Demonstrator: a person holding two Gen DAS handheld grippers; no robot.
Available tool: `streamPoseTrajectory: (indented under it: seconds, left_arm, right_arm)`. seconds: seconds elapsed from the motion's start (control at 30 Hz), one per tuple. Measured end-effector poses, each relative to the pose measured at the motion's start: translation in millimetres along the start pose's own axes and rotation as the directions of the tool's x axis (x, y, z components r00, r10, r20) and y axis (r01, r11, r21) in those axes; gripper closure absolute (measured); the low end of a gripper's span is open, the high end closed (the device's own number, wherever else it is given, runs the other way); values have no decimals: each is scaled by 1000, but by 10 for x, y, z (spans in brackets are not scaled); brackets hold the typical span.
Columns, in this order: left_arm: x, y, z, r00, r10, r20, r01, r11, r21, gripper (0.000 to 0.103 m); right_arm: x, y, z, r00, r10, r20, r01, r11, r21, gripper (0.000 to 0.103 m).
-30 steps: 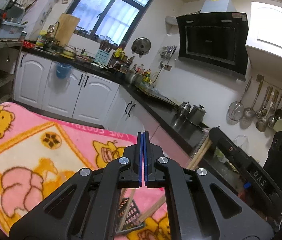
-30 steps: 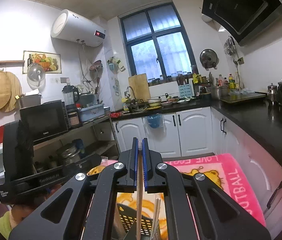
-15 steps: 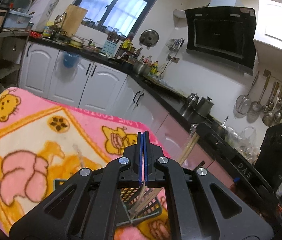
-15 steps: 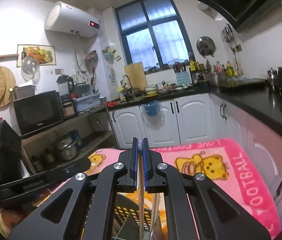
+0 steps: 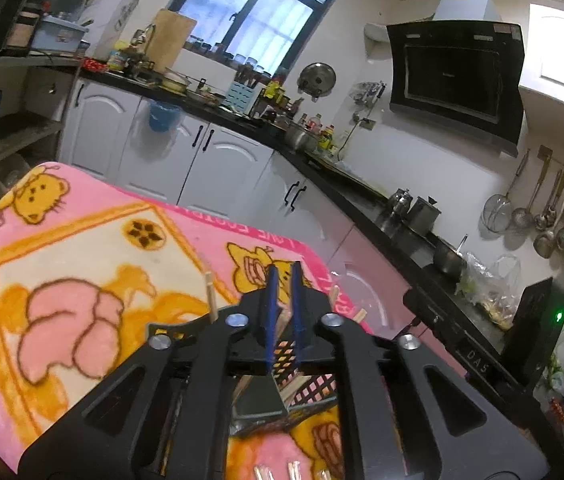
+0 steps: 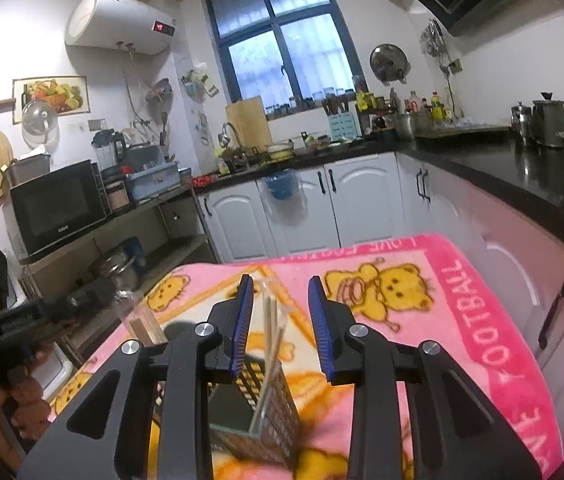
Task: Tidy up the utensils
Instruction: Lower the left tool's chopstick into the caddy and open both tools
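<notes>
A black mesh utensil holder stands on the pink cartoon blanket, with wooden chopsticks upright in it. My right gripper is open just above the holder, its jaws on either side of the chopstick tops without touching them. In the left wrist view the holder sits right under my left gripper, whose jaws stand slightly apart and hold nothing. Chopstick ends poke up beside it.
More chopstick ends lie on the blanket near the bottom edge. White cabinets and a black counter ring the table. The other hand-held gripper is at the left.
My right gripper has opened and let the chopstick drop into the holder. My left gripper's jaws have parted a little. Both grippers have tilted down toward the holder.
</notes>
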State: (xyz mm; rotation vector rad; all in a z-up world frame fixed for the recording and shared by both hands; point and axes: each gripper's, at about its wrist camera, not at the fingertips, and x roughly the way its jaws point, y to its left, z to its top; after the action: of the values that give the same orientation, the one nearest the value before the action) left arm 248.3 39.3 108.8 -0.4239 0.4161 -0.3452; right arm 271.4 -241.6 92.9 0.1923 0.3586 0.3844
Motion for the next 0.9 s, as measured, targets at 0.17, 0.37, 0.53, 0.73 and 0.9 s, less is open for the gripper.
streamPoseTrajectory:
  seconds: [0.17,0.37,0.53,0.73,0.9]
  left_arm:
    - [-100,37,-83,1000,18,-24,-18,1000,3,76]
    - [-197,76,-191,999,38,-37,-37,999,8,60]
    - [-320,81,-291,998,55,-36,-53,998,28,41]
    - [-452,76,-447,995,87,-40,-86,995,46,21]
    - [-563,80,-566,994,97,-40,-95,994,53,12]
  right_arm:
    - [-104,-14,-145,999,-3,-39,3,1000,1,69]
    - [-212,10,-291,997,6,-76,-6,1000,2,65]
    - [-313,66,-394,995,14,-97,-15,1000,-8,61]
    - [-423,163,-503,993,15,-114,-18,999,-29,55]
    - [-488,235,-599,991,20,-129,-26,999,-44,51]
